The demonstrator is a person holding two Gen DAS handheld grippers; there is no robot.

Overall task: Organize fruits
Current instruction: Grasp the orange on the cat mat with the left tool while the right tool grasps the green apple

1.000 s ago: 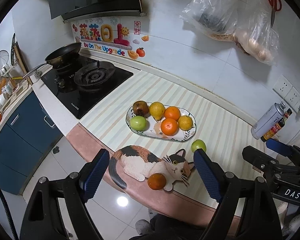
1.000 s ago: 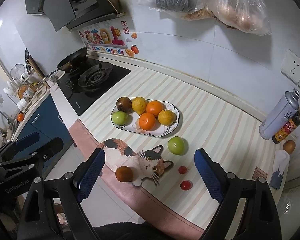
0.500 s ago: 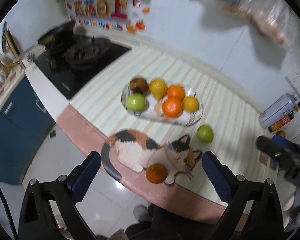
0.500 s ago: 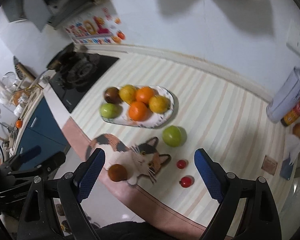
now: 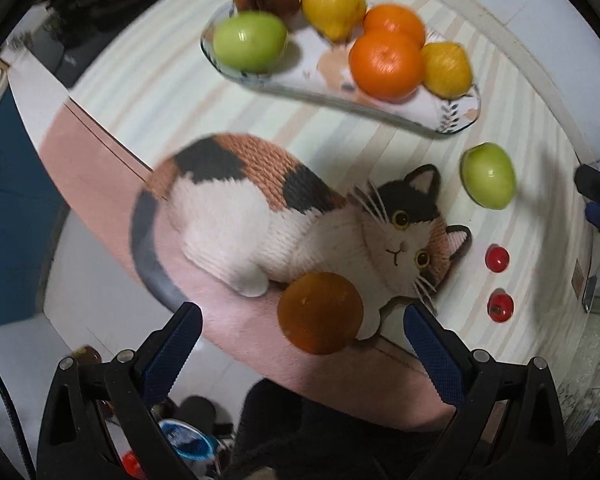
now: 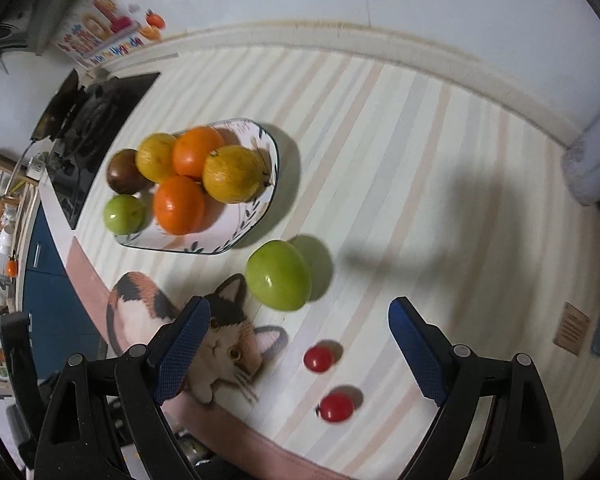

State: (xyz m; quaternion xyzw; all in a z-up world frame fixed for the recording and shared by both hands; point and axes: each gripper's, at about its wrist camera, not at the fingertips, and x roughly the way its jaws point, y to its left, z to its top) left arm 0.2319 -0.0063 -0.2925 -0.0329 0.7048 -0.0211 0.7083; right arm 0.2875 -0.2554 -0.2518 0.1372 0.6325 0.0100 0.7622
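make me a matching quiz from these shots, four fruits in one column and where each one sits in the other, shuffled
Column one:
1. dark orange fruit
2. loose green apple
3. brown fruit
4. two small red tomatoes

Column two:
A. on the plate, at its end nearest the stove
B. on the striped counter, ahead of the open right tongs
C. on the cat mat, between the open left tongs
D. on the striped counter beside the cat's ear, just off the plate

Pairs: 1-C, 2-D, 3-A, 4-B
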